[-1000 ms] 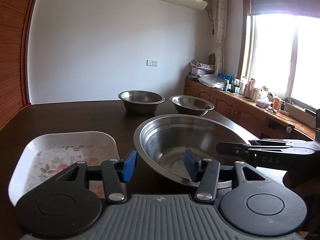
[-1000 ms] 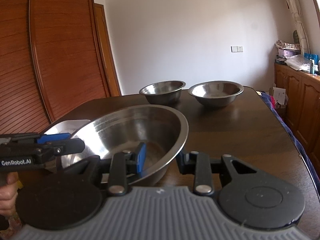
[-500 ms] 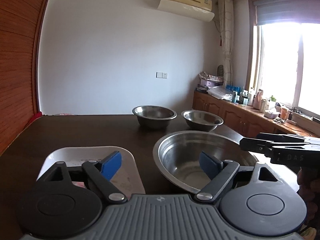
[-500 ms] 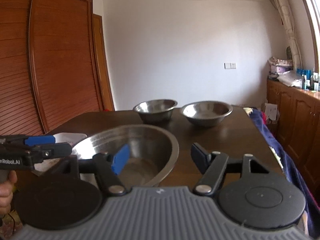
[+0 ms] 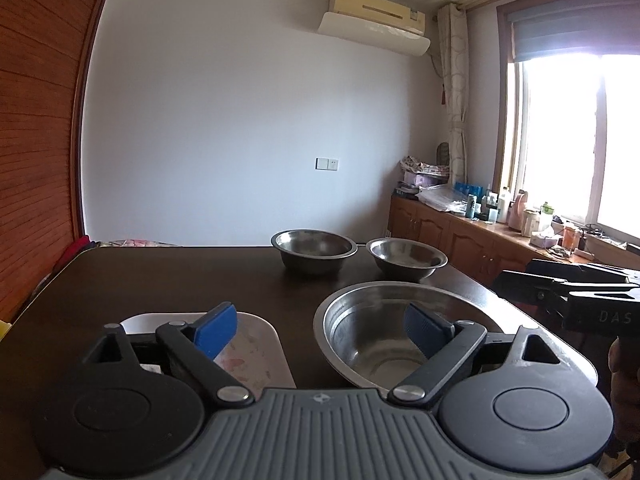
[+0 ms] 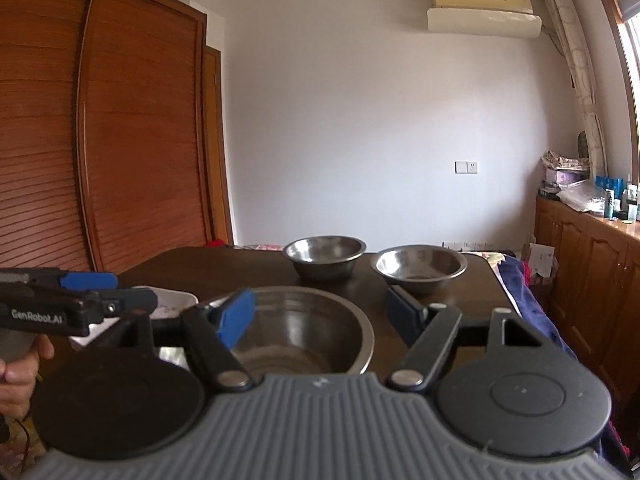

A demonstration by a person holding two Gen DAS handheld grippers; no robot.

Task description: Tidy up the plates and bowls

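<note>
Backing both grippers, left gripper (image 5: 316,334) and right gripper (image 6: 320,316), fingers spread and empty, clear of the large bowl (image 5: 372,320); you are keeping them high over its rim.

Two near, table-facing views, shared bowls (image 5: 404,336)

Right gripper (image 6: 320,316) jaws apart, just been opening, gripping nothing. Large steel bowl (image 6: 304,332) sits on worktop (image 6: 472,292) below; two smaller bowls (image 6: 325,256) behind.
</note>
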